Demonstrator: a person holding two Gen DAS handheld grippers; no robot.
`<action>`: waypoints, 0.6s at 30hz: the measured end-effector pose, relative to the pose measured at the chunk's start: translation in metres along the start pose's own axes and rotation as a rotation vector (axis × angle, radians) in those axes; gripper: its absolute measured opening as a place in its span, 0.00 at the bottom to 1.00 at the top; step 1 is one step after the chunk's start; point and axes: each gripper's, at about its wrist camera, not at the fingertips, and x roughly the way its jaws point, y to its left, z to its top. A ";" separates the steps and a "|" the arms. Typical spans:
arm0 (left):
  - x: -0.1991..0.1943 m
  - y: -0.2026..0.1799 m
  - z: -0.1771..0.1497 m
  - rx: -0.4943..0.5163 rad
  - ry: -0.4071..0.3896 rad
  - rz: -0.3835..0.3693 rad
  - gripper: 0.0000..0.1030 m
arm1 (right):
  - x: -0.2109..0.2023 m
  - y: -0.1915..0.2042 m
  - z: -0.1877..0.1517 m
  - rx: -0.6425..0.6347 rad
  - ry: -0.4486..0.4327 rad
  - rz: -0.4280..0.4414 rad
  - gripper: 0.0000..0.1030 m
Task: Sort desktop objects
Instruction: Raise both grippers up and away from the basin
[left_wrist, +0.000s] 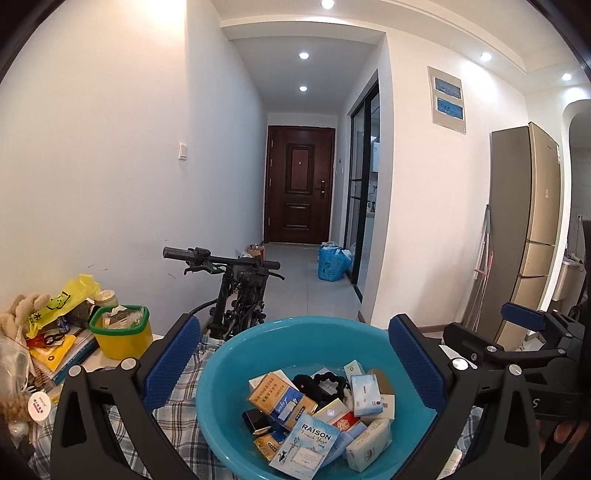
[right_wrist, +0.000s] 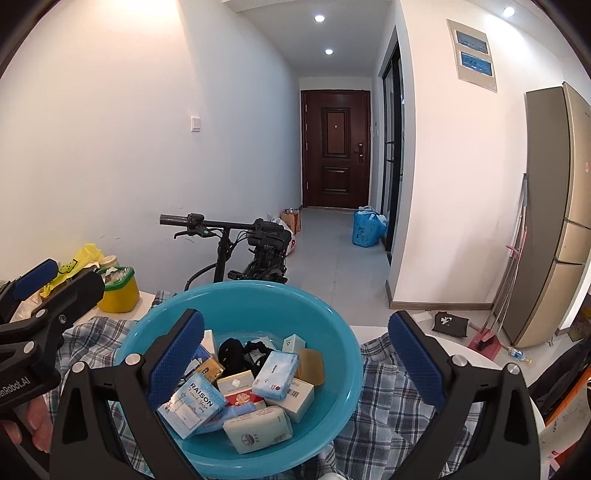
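Both grippers, left (left_wrist: 291, 365) & right (right_wrist: 295, 363), hover spread wide & empty over a blue basin (left_wrist: 236, 354) on a plaid cloth (right_wrist: 388, 413), already full of small boxes (left_wrist: 304, 445); clutter (left_wrist: 55, 332) at left looks unsorted.

Wide open above the blue basin (left_wrist: 221, 373), rim unobstructed on the near side. Packed inside with boxes (left_wrist: 304, 446) and a black hair tie (left_wrist: 317, 384), little bare floor between them. Crowded left of the basin: yellow tub (left_wrist: 122, 332) and a heap of clutter (left_wrist: 44, 332). Bicycle handlebars (left_wrist: 221, 260) rising just behind the tabletop (right_wrist: 454, 343).
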 end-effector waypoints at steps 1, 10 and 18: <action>-0.006 0.000 0.000 0.001 -0.003 0.001 1.00 | -0.005 0.002 0.000 -0.003 -0.007 -0.001 0.97; -0.049 -0.003 -0.008 0.032 0.016 -0.004 1.00 | -0.048 0.014 -0.012 0.004 -0.010 0.000 0.97; -0.098 -0.006 -0.011 0.020 -0.021 -0.037 1.00 | -0.086 0.021 -0.020 -0.014 -0.018 -0.020 0.97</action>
